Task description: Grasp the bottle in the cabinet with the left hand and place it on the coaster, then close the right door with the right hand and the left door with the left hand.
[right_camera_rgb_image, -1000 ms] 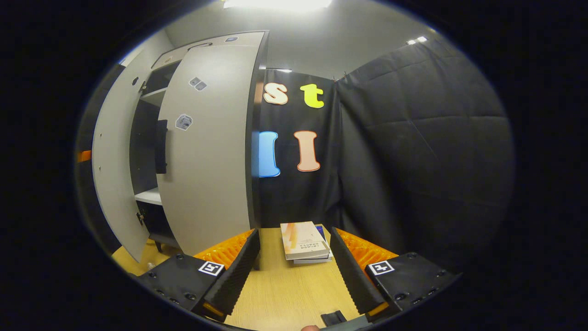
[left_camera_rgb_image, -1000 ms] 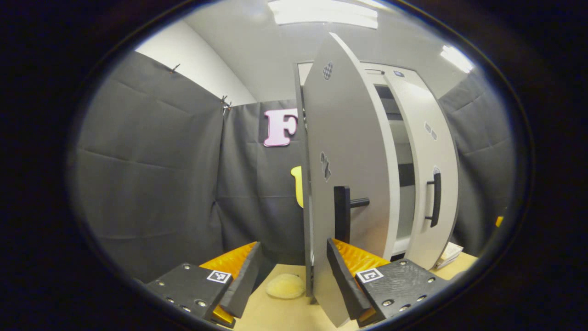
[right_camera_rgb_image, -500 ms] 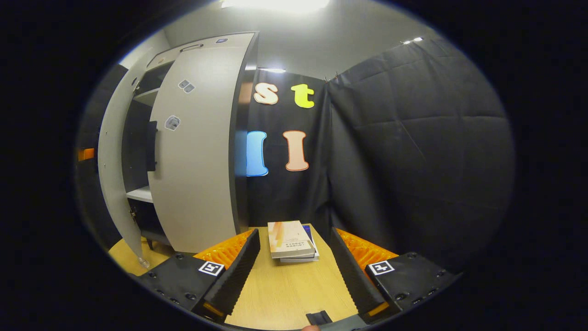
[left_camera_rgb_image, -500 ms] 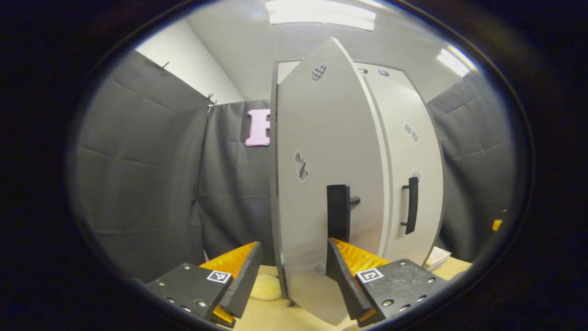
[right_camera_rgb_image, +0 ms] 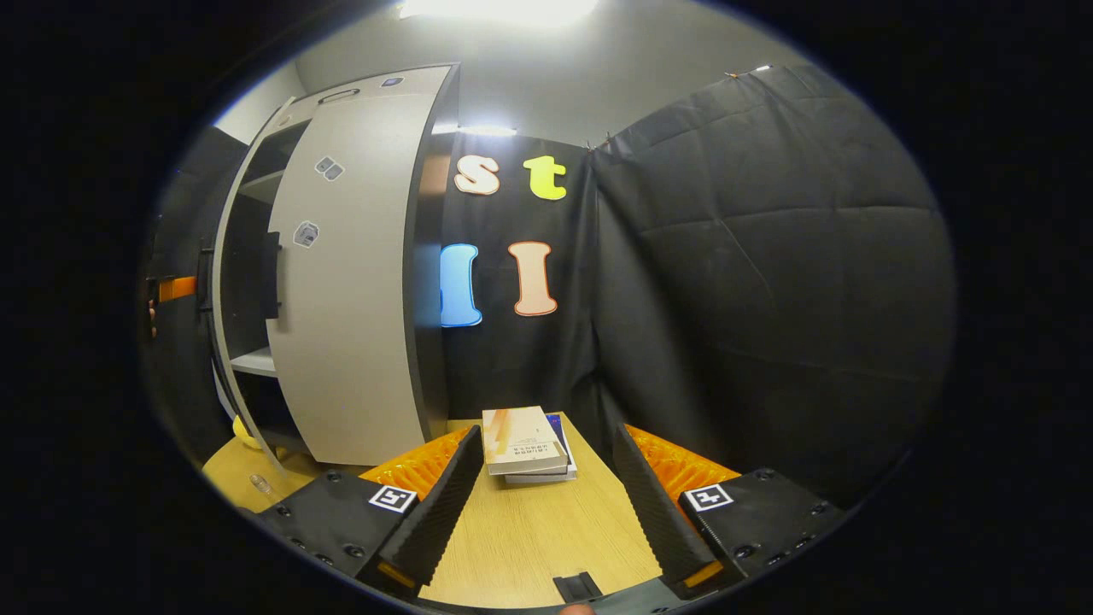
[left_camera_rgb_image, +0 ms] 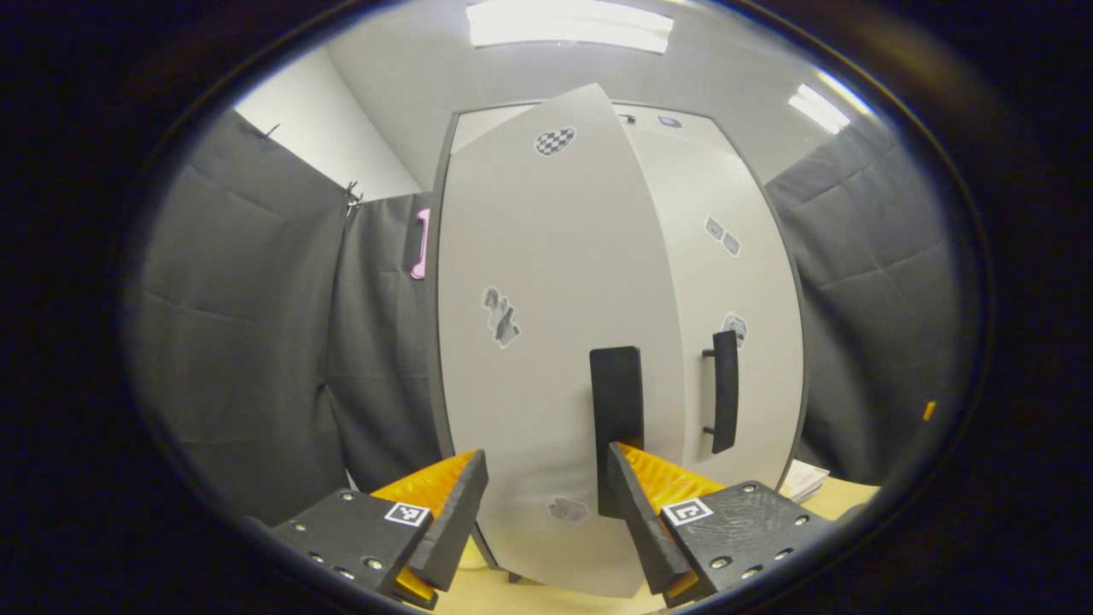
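In the left gripper view the cabinet's pale grey left door (left_camera_rgb_image: 529, 342) stands almost flush, straight ahead and very close. Its black handle (left_camera_rgb_image: 616, 401) rises just above my right-hand finger (left_camera_rgb_image: 636, 512). My left gripper (left_camera_rgb_image: 542, 521) is open with the door's lower edge between its fingers, and neither finger presses on it. The right door (left_camera_rgb_image: 726, 282) is closed beside it, its handle (left_camera_rgb_image: 724, 389) free. From the right gripper view the left door's edge (right_camera_rgb_image: 218, 282) leaves a narrow dark gap showing a shelf (right_camera_rgb_image: 252, 363). My right gripper (right_camera_rgb_image: 542, 504) hangs open over the wooden table (right_camera_rgb_image: 529, 538).
Two stacked books (right_camera_rgb_image: 523, 440) lie on the table just past my right gripper, beside the cabinet's side panel (right_camera_rgb_image: 427, 282). A pale yellow soft thing (right_camera_rgb_image: 243, 431) and a small clear object (right_camera_rgb_image: 259, 484) sit low at the cabinet's foot. Cloth walls stand close behind and to the right.
The left door has swung from well ajar to nearly closed as my left gripper moved with it. The gap into the cabinet has narrowed. The right gripper has drifted slightly.
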`<state>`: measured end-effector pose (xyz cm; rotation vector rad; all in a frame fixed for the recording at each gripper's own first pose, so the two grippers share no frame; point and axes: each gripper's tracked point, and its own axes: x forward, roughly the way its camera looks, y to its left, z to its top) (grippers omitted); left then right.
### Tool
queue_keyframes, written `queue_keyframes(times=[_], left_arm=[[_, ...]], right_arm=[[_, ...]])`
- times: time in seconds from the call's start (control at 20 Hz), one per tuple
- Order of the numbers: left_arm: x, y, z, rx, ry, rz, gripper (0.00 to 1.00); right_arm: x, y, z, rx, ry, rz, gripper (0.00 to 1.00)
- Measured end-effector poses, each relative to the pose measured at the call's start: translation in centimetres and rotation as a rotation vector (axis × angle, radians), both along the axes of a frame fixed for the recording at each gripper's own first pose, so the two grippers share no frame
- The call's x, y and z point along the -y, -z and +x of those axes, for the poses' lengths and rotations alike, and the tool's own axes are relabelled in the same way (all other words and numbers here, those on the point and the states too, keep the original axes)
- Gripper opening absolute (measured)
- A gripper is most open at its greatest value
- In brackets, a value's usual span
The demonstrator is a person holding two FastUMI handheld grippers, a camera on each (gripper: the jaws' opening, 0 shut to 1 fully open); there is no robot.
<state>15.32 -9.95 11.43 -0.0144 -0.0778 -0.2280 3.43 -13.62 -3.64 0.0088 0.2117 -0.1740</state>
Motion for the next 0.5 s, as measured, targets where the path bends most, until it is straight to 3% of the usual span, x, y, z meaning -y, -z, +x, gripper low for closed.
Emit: queue_keyframes(times=[0.25, 0.5], left_arm=[[-0.2, -0.2, -1.1, 0.002, -0.014, -0.004, 0.83], [-1.4, -0.3, -5.0, 0.014, -0.060, 0.030, 0.83]], right_arm=[[0.0, -1.0, -0.2, 0.011, -0.043, -0.013, 0.98], [-1.7, -3.1, 0.4, 0.047, -0.141, 0.023, 0.98]])
